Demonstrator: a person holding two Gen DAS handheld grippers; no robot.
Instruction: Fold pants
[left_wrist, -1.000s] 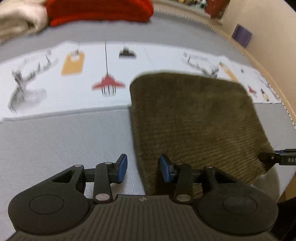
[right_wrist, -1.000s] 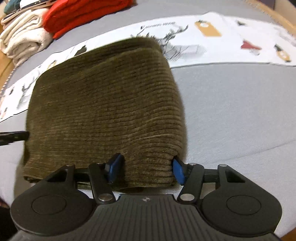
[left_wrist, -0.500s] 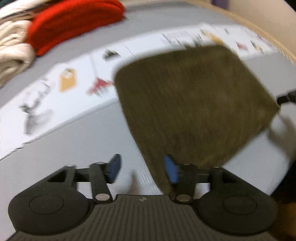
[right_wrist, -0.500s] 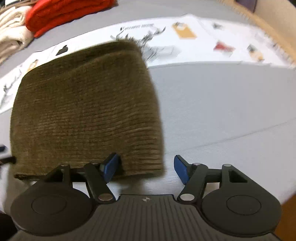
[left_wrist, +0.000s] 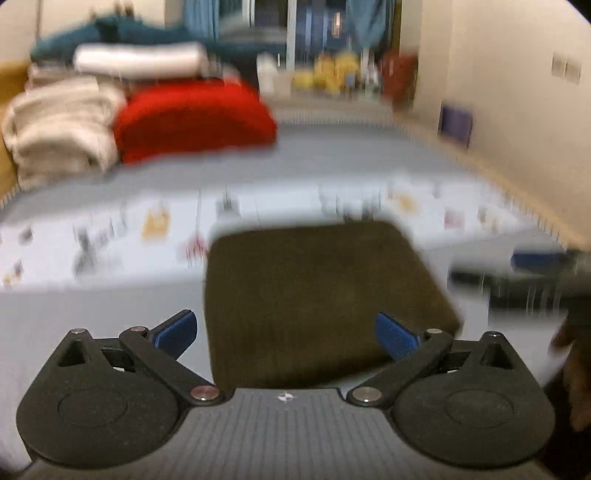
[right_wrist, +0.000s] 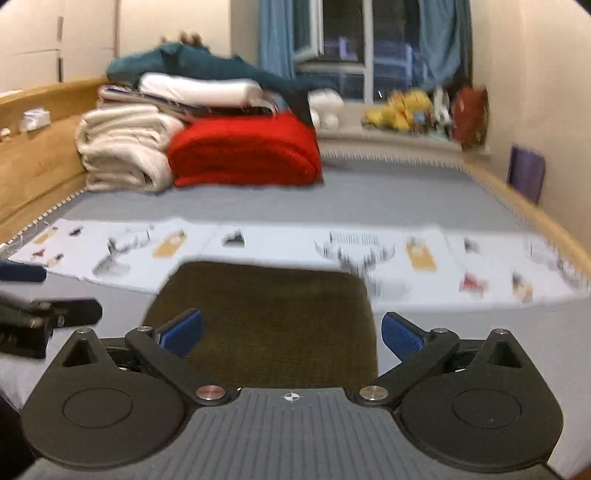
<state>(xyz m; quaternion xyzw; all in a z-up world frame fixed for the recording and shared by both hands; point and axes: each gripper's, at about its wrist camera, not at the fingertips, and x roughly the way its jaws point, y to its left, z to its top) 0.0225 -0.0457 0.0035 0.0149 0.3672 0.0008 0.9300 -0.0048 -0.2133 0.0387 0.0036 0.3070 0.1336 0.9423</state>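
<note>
The pants (left_wrist: 317, 291) are olive-brown corduroy, folded into a compact rectangle on the grey bed; they also show in the right wrist view (right_wrist: 266, 314). My left gripper (left_wrist: 286, 332) is open and empty, raised over the near edge of the pants. My right gripper (right_wrist: 291, 334) is open and empty, also over the near edge. The right gripper appears blurred at the right of the left wrist view (left_wrist: 535, 273). The left gripper shows at the left of the right wrist view (right_wrist: 48, 314).
A white printed cloth strip (right_wrist: 424, 254) lies across the grey bed (right_wrist: 406, 195) behind the pants. Folded red (right_wrist: 243, 151) and cream blankets (right_wrist: 122, 147) are stacked at the back left by the wooden bed frame (right_wrist: 33, 147). A wall runs along the right.
Both grippers have opened wider, lifted and pulled back from the pants, tilting up so the room shows. The pants lie let go on the bed.
</note>
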